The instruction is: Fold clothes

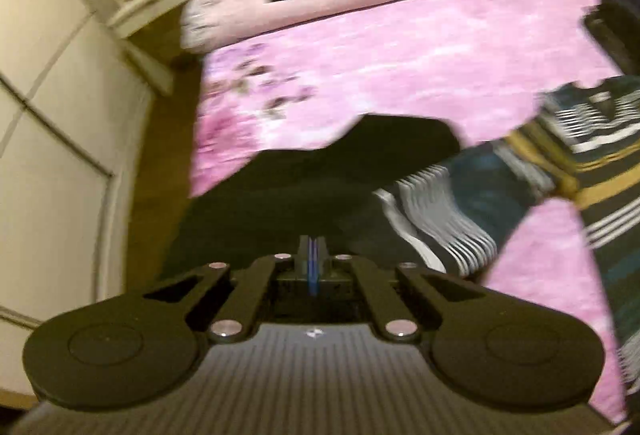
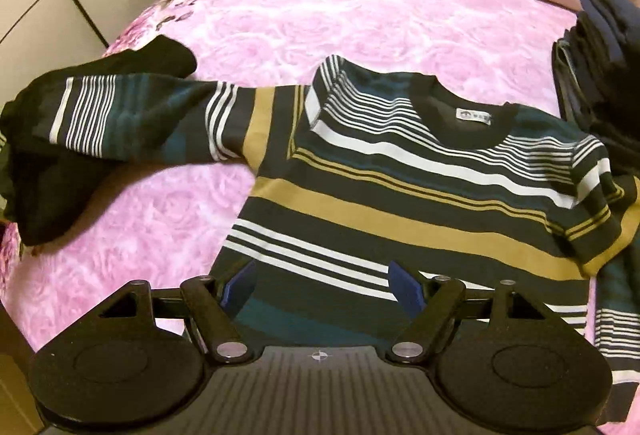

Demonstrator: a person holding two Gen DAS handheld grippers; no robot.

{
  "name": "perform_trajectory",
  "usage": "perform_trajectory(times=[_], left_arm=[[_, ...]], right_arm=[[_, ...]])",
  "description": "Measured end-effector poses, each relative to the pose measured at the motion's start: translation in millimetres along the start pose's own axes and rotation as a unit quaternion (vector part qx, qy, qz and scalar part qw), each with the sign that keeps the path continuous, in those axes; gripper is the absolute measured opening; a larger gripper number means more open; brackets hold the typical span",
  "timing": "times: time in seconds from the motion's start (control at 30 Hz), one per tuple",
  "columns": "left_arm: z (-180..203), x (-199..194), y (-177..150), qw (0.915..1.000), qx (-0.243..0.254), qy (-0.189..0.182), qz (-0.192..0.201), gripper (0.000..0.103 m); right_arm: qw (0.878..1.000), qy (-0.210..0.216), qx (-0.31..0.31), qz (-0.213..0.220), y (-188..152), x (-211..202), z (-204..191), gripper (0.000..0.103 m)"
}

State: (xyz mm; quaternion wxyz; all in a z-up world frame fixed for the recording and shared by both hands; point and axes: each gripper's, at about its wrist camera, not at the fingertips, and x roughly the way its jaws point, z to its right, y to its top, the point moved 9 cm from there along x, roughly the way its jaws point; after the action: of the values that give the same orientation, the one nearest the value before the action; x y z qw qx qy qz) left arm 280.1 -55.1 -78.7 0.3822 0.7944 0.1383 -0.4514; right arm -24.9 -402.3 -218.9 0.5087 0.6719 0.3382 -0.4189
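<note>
Right wrist view: the striped knit sweater in dark green, mustard and white [image 2: 400, 195] lies spread across the centre of the pink rose-patterned bedspread [image 2: 320, 15], collar toward the top. The right gripper [image 2: 320, 285] hovers at its hem, its 2 blue pads parted. Left wrist view, blurred: the left gripper [image 1: 312, 255] is pinched on the sweater's black cuff at lower centre.

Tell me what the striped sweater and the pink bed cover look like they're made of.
The striped sweater looks like a soft, matte knit with a ribbed black collar, likely cotton or wool blend; the exact fibre is unclear. The pink bed cover looks plush and fleecy, showing an embossed rose texture with a slight sheen.
</note>
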Motion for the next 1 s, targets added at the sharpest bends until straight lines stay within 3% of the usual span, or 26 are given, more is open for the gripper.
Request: perform_trajectory(times=[0.17,0.23,0.37,0.5,0.63,0.77,0.9,1.0], left_arm=[[-3.0,15.8,-18.2,0.9995,-0.019,-0.007,-0.022,0.002],[11.8,24.2,-25.8,0.9991,-0.024,-0.019,-0.028,0.007],[49.2,38.3,-26.5,0.9989,-0.016,-0.036,-0.024,0.024],[87.8,54.0,-11.7,0.998,0.0,-0.061,-0.019,0.024],[150.7,62.6,11.6,0.9941,0.033,-0.101,-0.018,0.025],[227.4,52.4,31.6,0.9889,0.067,-0.132,-0.015,0.031],[305.5,40.9,49.4,0.9829,0.099,-0.155,-0.016,0.033],[366.6,30.8,57.6,0.9807,0.118,-0.154,-0.026,0.034]], right_arm=[[0.999,-0.023,0.019,-0.015,-16.3,-2.4,22.1,0.078],[0.998,-0.04,0.04,-0.016,-25.2,-8.1,45.0,0.087],[0.993,-0.074,0.085,-0.016,-43.8,-20.6,93.8,0.087],[0.985,-0.109,0.129,-0.017,-62.9,-33.6,142.4,0.087],[0.974,-0.143,0.173,-0.017,-82.5,-46.9,190.7,0.087],[0.96,-0.181,0.211,-0.017,-116.5,-63.5,274.7,0.087],[0.95,-0.184,0.251,-0.021,-157.8,-69.1,358.5,0.087],[0.955,-0.16,0.245,-0.042,-185.1,-51.4,401.4,0.087]])
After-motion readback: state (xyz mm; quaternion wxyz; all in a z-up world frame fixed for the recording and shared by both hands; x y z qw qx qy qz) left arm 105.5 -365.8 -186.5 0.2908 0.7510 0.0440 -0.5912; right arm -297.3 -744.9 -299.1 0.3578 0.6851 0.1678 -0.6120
